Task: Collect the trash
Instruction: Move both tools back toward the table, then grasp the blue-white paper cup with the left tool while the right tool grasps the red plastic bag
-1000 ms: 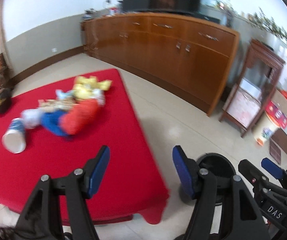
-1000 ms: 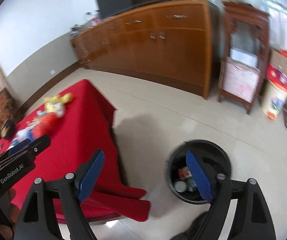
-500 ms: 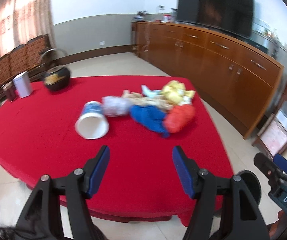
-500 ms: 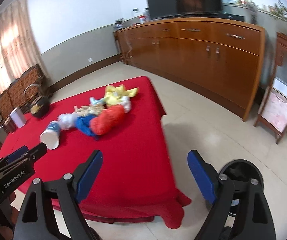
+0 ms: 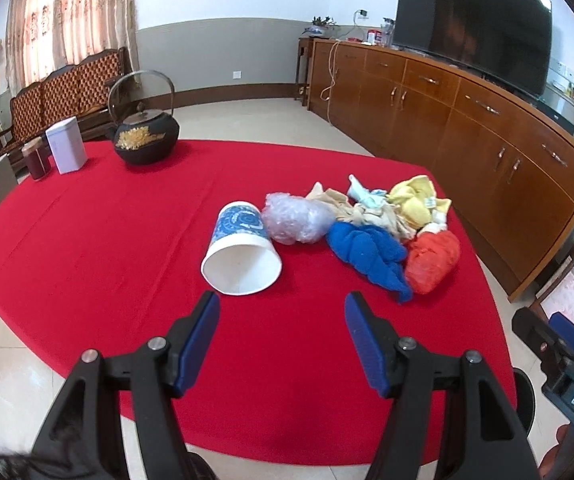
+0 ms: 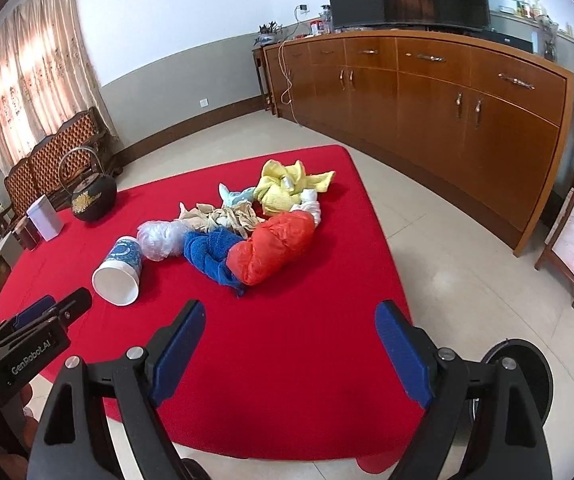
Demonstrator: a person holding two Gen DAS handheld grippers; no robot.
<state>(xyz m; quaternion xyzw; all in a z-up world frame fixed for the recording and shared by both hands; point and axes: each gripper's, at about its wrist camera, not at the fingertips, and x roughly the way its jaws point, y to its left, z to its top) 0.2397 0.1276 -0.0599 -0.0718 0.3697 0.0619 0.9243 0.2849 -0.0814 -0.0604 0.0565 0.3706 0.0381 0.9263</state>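
- A red tablecloth [image 5: 87, 248] covers the table and fills most of both wrist views; a long brown sideboard [image 6: 439, 120] runs along the wall beyond it, with a dark television [image 5: 471, 28] standing on top
- A wooden bench [image 5: 67, 88] with a patterned back stands by the curtains on the far side of the room
- A round black bin [image 6: 527, 372] sits on the tiled floor at the table's near corner, low in the right wrist view, partly hidden behind the gripper's own finger
- The trash lies in one loose heap toward the sideboard end of the cloth; a crumpled orange bag [image 6: 275, 248] lies nearest that edge, touching a blue cloth [image 6: 211, 256] beside it; a yellow rag [image 6: 283, 188] and beige scraps [image 5: 351, 208] lie behind them
- A clear crumpled plastic bag [image 5: 295, 220] sits between the blue cloth and a paper cup [image 5: 241, 256]; the cup lies on its side with its open mouth facing the grippers
- A black kettle [image 5: 145, 136] with a tall hoop handle stands upright at the far end of the cloth, with a white tin [image 5: 66, 150] and a dark jar [image 5: 37, 158] just beside it
- The left gripper [image 5: 281, 336] hangs over the near cloth, jaws moderately apart with nothing between them; the cup lies just beyond its tips
- The right gripper [image 6: 291, 348] hangs over the near edge of the cloth with its jaws wide and nothing between them; the heap lies well ahead of it
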